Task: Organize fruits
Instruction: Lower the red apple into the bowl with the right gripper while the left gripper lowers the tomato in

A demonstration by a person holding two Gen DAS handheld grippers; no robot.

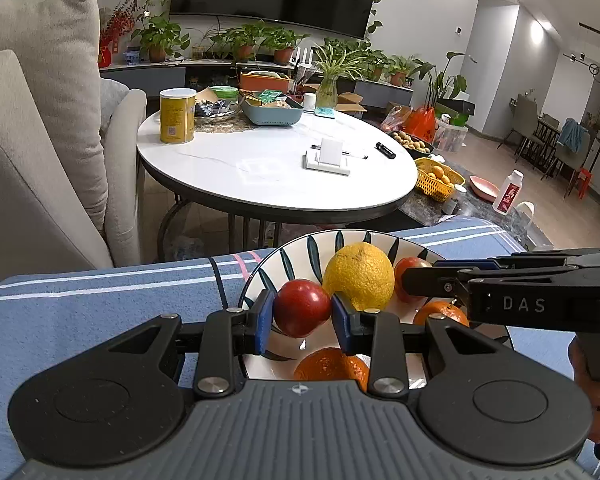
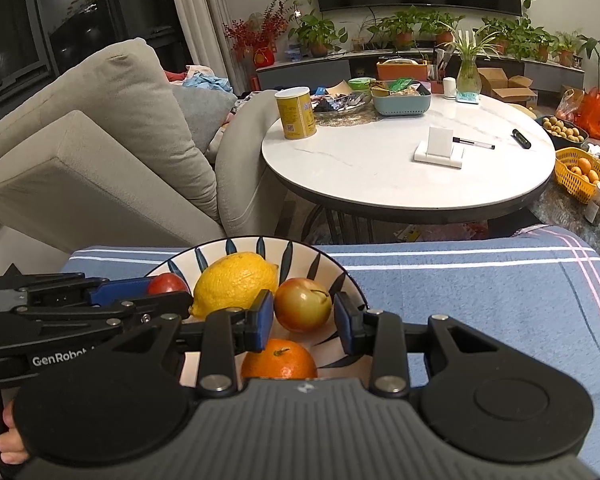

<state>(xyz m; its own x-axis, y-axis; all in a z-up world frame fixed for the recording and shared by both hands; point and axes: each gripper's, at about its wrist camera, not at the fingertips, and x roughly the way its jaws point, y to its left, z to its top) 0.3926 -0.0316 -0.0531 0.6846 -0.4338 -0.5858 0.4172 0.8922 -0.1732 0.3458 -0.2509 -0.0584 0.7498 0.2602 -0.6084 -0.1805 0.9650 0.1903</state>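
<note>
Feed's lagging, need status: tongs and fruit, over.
Left tongs shut on red apple. Right tongs shut on yellow-red apple. Both apples in bowl; lemon sits between them.

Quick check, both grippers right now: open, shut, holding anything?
Left gripper: shut on the red apple.
Right gripper: shut on the red-yellow apple.

"DAS" stood in pale capitals on the black side of the right gripper (image 1: 420,280), seen from the left wrist. "GenRobot" stood in white on the body of the left gripper (image 2: 168,292), seen from the right wrist. Print on the yellow can (image 1: 177,116) and the white bottle (image 1: 509,193) was too small to read.
</note>
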